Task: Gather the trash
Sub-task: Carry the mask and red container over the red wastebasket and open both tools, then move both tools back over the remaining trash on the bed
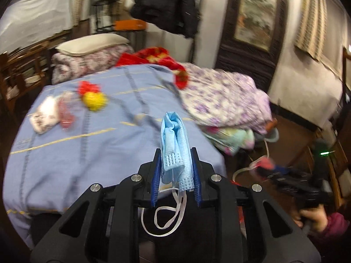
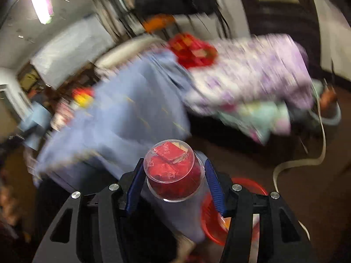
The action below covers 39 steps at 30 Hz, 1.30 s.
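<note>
Bedroom clutter filled both views: a bed [image 1: 87, 144] under a blue-grey cover, with a heap of purple floral quilts [image 1: 223, 96] on its right side and a dark coat hanging on the far wall. The left tongs [image 1: 175, 164] were clamped on a crumpled blue face mask [image 1: 174, 140], whose white ear loops [image 1: 163, 214] dangled below the pads. The right tongs [image 2: 173, 175] were clamped on a clear plastic cup [image 2: 172, 171] stuffed with red wrappers, just above a red basin [image 2: 210, 217] on the floor that looked like the place for the trash. More litter lay on the far left of the bed: a yellow ball of wrapper [image 1: 94, 99], a red scrap and a pale packet [image 1: 45, 115].

The slack loops could have snagged on the tongs' frame at release, leaving the mask hanging. The cup was smooth and round, so a tilt could have let it slip or spill its wrappers beside the basin. Both views were smeared, so aim was hard to judge.
</note>
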Motion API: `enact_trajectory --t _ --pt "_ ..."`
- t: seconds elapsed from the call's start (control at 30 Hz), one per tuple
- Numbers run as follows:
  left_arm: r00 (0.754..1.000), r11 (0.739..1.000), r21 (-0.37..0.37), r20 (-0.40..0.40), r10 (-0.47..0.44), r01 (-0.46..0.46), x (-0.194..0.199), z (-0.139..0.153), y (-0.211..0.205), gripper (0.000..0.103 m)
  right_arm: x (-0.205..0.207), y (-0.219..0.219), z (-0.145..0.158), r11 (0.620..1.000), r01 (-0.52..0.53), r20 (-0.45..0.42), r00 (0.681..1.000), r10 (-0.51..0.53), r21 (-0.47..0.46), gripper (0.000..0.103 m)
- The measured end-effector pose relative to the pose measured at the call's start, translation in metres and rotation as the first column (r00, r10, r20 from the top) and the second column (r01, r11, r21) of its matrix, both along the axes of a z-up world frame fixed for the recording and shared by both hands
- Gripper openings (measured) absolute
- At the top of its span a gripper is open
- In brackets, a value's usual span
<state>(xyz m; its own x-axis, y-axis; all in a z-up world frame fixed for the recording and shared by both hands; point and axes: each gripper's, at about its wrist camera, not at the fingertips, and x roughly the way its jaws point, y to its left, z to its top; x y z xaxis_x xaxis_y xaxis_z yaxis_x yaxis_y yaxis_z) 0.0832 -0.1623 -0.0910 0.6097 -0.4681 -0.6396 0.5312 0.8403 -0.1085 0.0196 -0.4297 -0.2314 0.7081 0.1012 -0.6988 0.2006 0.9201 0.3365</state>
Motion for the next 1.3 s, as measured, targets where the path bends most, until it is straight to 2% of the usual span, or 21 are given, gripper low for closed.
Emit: enact_trajectory --t 0.07,0.13,0.2,0.4,0.43,0.47,0.5,0.57,0.63,0.8,0.87,1.03,1.3 --pt "0.999 0.999 0.021 -0.021 -0.050 0.050 -0.004 -0.008 -0.025 0.028 0.005 -0.013 -0.027 1.000 0.029 -0.111 0.993 -0.028 0.002 0.056" --pt "0.994 0.993 0.046 -0.043 -0.102 0.104 -0.007 -0.016 -0.052 0.028 0.000 -0.027 -0.041 0.996 0.074 -0.143 0.988 -0.066 0.053 0.061" --pt "0.989 0.987 0.066 -0.054 -0.141 0.144 -0.011 -0.023 -0.071 0.028 -0.011 -0.043 -0.037 0.987 0.133 -0.100 0.987 -0.123 0.093 0.068" --pt "0.947 0.944 0.116 -0.119 -0.297 0.310 -0.023 -0.051 -0.146 0.028 -0.036 -0.091 -0.006 0.962 0.251 0.020 0.967 -0.255 0.108 0.071" --pt "0.932 0.928 0.124 -0.145 -0.332 0.350 -0.026 -0.059 -0.161 0.030 -0.042 -0.098 -0.003 0.956 0.266 0.036 0.962 -0.272 0.123 0.071" --pt "0.925 0.921 0.131 -0.159 -0.346 0.367 -0.029 -0.064 -0.168 0.041 -0.043 -0.104 -0.003 0.953 0.273 0.041 0.959 -0.280 0.128 0.071" --pt "0.919 0.915 0.137 -0.172 -0.355 0.379 -0.031 -0.068 -0.175 0.046 -0.046 -0.107 -0.001 0.951 0.279 0.047 0.957 -0.287 0.133 0.071" --pt "0.914 0.911 0.139 -0.180 -0.363 0.389 -0.035 -0.075 -0.182 0.067 -0.051 -0.113 0.000 0.948 0.285 0.057 0.954 -0.295 0.140 0.071" --pt "0.919 0.913 0.148 -0.173 -0.355 0.380 -0.035 -0.077 -0.182 0.080 -0.052 -0.116 0.001 0.948 0.284 0.063 0.953 -0.295 0.144 0.071" --pt "0.941 0.929 0.169 -0.141 -0.307 0.328 -0.029 -0.070 -0.170 0.087 -0.049 -0.108 0.003 0.952 0.265 0.072 0.958 -0.278 0.153 0.071" --pt "0.955 0.944 0.167 -0.127 -0.267 0.286 -0.023 -0.065 -0.159 0.093 -0.045 -0.102 0.006 0.958 0.246 0.077 0.963 -0.259 0.150 0.071" --pt "0.981 0.971 0.155 -0.092 -0.171 0.184 -0.012 -0.050 -0.127 0.094 -0.039 -0.079 0.028 0.973 0.192 0.114 0.972 -0.206 0.125 0.072" --pt "0.999 0.994 0.095 -0.031 -0.043 0.046 -0.003 -0.023 -0.069 0.096 -0.031 -0.020 0.080 0.996 0.078 0.199 0.976 -0.084 0.035 0.079"
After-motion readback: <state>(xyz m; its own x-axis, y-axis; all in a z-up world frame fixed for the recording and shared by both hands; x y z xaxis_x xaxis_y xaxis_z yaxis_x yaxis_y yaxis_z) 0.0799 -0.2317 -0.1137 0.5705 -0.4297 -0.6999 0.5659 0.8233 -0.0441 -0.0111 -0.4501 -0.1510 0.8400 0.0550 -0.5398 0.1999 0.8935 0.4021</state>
